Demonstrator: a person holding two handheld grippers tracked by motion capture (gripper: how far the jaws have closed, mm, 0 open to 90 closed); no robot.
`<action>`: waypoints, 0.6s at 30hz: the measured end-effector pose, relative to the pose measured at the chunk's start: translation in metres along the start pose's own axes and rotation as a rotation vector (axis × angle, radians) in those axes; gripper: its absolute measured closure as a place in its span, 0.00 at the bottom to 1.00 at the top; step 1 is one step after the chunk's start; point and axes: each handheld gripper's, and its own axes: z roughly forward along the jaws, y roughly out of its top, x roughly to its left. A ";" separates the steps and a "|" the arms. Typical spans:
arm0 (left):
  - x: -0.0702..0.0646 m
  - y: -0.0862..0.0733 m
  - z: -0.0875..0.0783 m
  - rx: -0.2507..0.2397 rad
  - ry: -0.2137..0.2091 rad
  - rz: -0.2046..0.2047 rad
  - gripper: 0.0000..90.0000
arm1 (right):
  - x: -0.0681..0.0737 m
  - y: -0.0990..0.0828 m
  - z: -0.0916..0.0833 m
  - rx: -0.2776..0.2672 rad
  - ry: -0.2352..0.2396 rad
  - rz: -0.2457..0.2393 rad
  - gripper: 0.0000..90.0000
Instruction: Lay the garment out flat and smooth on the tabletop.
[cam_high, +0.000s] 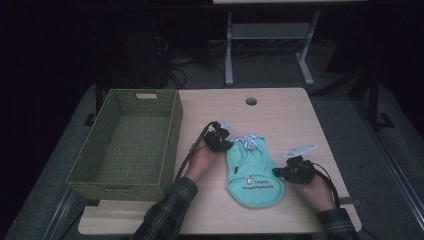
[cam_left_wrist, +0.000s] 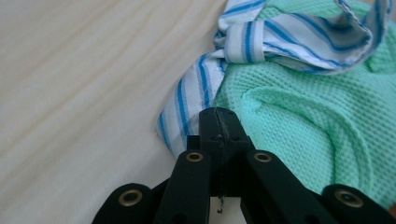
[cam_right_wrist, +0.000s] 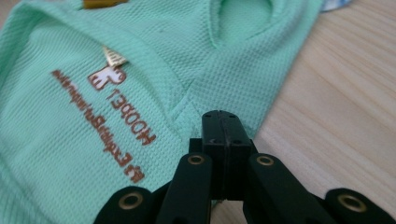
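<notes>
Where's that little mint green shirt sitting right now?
In the high view the mint green shirt lies flat on the wooden table, right of the woven basket, between the left tongs and right tongs.

One mint-green garment, with one blue-and-white striped collar and one brown printed logo. One small woven label beside that logo. One green woven basket, with one handle slot in its far wall. One wooden bench, with one round cable hole near its far edge. Two hand-held grippers: left gripper, right gripper, each with two black fingers pressed together. Two hands, two plaid sleeves. One metal frame on the floor behind.
</notes>
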 end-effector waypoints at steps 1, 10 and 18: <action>-0.001 -0.004 -0.003 0.002 -0.001 -0.008 0.99 | 0.000 0.000 0.000 0.002 -0.001 -0.001 1.00; -0.016 -0.026 -0.024 0.030 -0.028 -0.064 0.99 | -0.001 0.000 -0.001 0.008 -0.003 -0.010 1.00; -0.038 -0.040 -0.038 0.059 -0.041 -0.018 0.99 | -0.002 0.000 -0.002 0.008 -0.012 -0.008 1.00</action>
